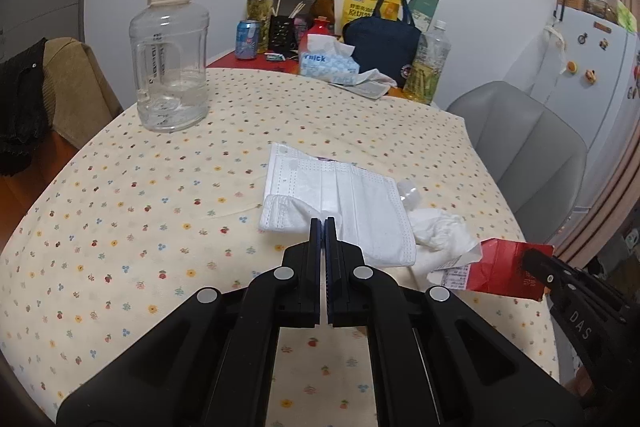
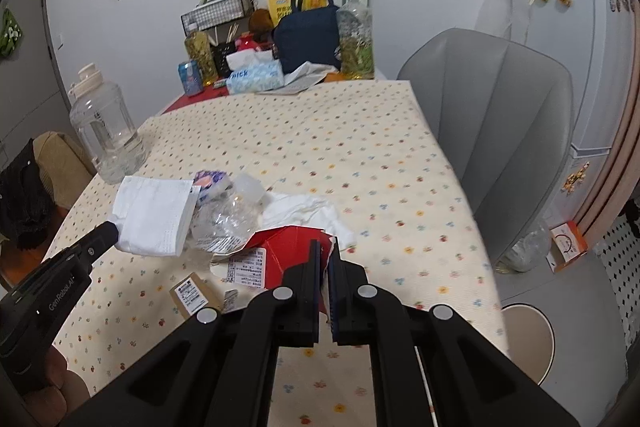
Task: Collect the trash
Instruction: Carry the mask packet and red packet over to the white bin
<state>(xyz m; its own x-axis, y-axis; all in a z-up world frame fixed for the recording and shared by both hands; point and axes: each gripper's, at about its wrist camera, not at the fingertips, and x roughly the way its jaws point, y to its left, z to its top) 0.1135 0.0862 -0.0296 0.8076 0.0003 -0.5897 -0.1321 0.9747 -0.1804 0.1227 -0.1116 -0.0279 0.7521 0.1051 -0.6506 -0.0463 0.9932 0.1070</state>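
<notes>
A pile of trash lies on the flowered tablecloth [image 1: 140, 195]. My left gripper [image 1: 323, 223] is shut on the near edge of a white face mask [image 1: 344, 203], which also shows in the right wrist view [image 2: 154, 213]. My right gripper [image 2: 325, 247] is shut on a torn red carton [image 2: 288, 251], seen at the right in the left wrist view [image 1: 508, 267]. Between them lie a crumpled white tissue [image 2: 304, 211], a crushed clear plastic bottle [image 2: 228, 215] and a purple wrapper [image 2: 210, 183]. A small brown box [image 2: 192, 293] sits near the table's front.
A large clear water jug [image 1: 170, 55] stands at the left. Bottles, a tissue pack [image 1: 330, 63], a can and a navy bag [image 1: 382, 35] crowd the far end. A grey chair [image 2: 504, 115] is at the right, with a round bin [image 2: 528, 339] on the floor.
</notes>
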